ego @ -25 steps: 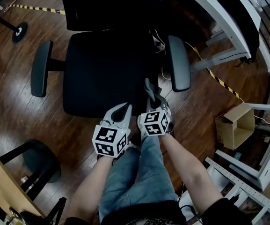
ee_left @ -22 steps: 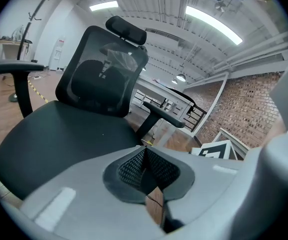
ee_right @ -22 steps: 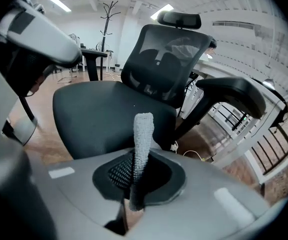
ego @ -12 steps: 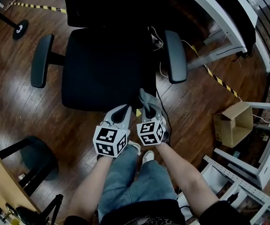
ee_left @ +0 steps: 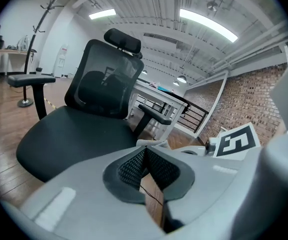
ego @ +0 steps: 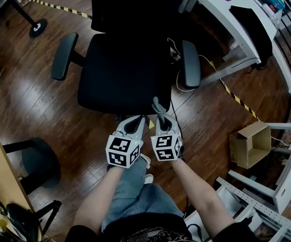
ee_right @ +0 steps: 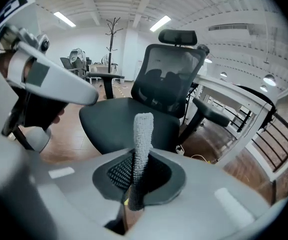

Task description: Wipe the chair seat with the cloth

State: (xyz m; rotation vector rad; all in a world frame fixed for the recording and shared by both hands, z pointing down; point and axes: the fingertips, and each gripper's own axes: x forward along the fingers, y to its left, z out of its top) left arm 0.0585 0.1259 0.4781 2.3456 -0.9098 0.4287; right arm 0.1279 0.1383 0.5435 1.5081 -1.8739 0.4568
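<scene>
Two hand-held grippers are shown from above, side by side just in front of a black office chair that stands on a dark wooden floor [ego: 29, 110]. The chair seat [ego: 120, 74] is bare and fills the middle of the head view. It is flanked by armrests [ego: 190, 63], and the backrest [ego: 130, 6] is seen beyond it. The right gripper [ego: 161, 119] is closed on the cloth [ego: 157, 106], a grey textured strip that is pinched between the jaws and stands up past their tips. The free end of the cloth is seen at the front right edge of the seat, but whether the seat is touched cannot be told. The left gripper [ego: 136, 120] is held just beside it, with its jaws pressed together and nothing between them. A second ago the cloth was laid over the front right part of the seat. Since then the right gripper has been drawn back toward the person, so the cloth is now barely at the rim. This is judged to be the end of a wiping stroke pulled to the front edge. Whether another pass is needed farther back cannot be settled from these views.
</scene>
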